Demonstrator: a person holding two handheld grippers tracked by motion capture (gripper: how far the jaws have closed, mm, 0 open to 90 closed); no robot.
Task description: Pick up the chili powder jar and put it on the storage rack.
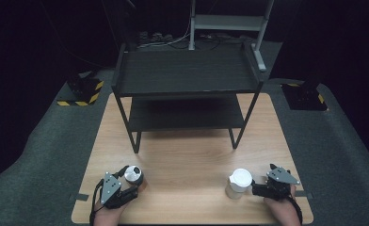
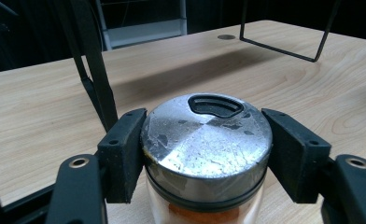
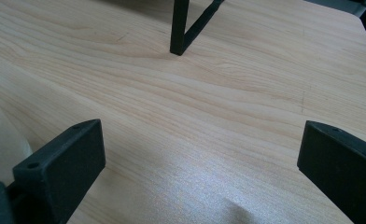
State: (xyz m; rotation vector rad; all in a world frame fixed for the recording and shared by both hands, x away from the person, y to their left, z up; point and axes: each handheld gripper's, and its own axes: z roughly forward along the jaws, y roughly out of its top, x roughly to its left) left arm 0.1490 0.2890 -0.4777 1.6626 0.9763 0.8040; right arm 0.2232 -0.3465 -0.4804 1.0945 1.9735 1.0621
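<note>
Left gripper (image 2: 204, 154) — jaws grasping the upright spice jar (image 2: 207, 140) at the lid, worktop (image 1: 187, 155) 7 o'clock. Right gripper (image 3: 200, 168) — jaws released; white cup (image 1: 239, 182) just beside, toward 9 o'clock.

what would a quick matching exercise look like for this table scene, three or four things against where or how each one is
Things:
1. spice jar
2. white-lidded container
3. black shelf rack
4. right gripper

States:
a. stands at the far half of the table
b. open over bare wood
c. between the left gripper's jaws
d. stands just left of the right gripper

Pairs: 1-c, 2-d, 3-a, 4-b
</note>
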